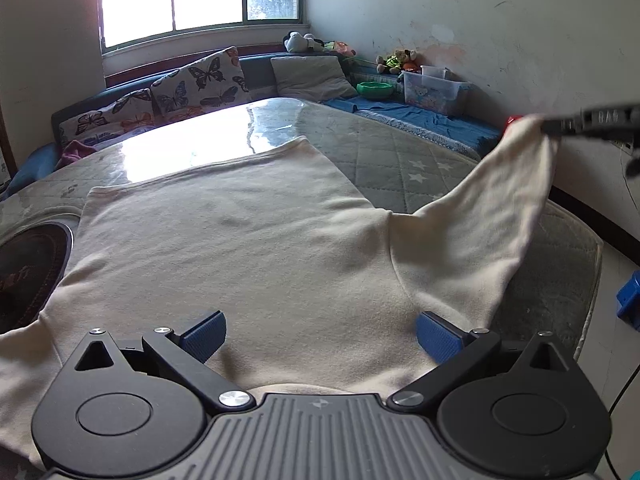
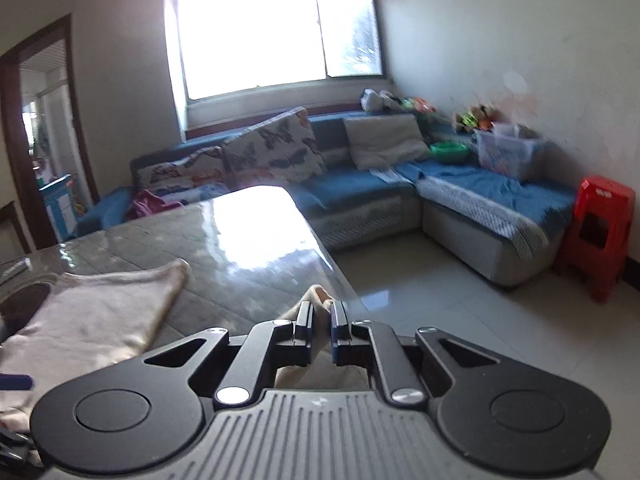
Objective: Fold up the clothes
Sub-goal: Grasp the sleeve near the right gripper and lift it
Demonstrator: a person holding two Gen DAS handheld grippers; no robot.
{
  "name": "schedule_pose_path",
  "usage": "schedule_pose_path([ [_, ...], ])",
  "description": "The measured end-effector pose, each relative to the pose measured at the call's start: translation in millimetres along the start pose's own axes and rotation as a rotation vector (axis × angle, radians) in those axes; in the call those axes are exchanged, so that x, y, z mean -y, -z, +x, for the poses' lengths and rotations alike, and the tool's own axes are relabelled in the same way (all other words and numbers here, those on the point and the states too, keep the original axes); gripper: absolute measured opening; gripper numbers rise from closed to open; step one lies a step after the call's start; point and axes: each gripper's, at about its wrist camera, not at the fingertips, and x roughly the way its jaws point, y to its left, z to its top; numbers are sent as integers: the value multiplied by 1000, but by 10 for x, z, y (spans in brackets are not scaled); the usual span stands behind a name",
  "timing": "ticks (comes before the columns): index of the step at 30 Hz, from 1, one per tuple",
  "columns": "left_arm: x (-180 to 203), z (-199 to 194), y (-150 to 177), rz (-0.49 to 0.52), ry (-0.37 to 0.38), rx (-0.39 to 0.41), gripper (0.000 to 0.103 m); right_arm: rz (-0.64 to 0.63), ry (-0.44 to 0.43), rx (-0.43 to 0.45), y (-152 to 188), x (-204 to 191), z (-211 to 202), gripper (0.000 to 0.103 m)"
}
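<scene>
Cream sweater [image 1: 248, 240] sleeve [image 1: 500, 200], pinched by the right gripper [image 2: 321, 312], could slip free; left gripper [image 1: 320, 334] spread, idle.

Big window [image 2: 276, 32] on the far wall, super bright, glare bouncing off the glossy desk [image 2: 248, 232]. Blue corner sofa [image 2: 360, 188] under it with butterfly cushions [image 2: 276, 152], a grey pillow [image 2: 380, 140], plush toys [image 1: 396, 60] and a clear plastic bin [image 2: 508, 152]. Red stool [image 2: 600, 232] by the scuffed white wall [image 1: 500, 32]. Pale tiled floor [image 2: 460, 320], dark-framed doorway [image 2: 44, 136] on the left.
</scene>
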Motion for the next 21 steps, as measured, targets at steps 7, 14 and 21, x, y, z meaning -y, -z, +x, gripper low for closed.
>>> schedule_pose_path([
  [7, -189, -181, -10, -62, -15, 48, 103, -131, -194, 82, -427, -674, -197, 4],
  [14, -510, -452, 69, -142, -65, 102, 103, -265, -411, 97, -601, -1577, -154, 4],
  [21, -741, -644, 251, -206, -110, 113, 103, -381, -608, 64, -592, -2546, 40, 4],
])
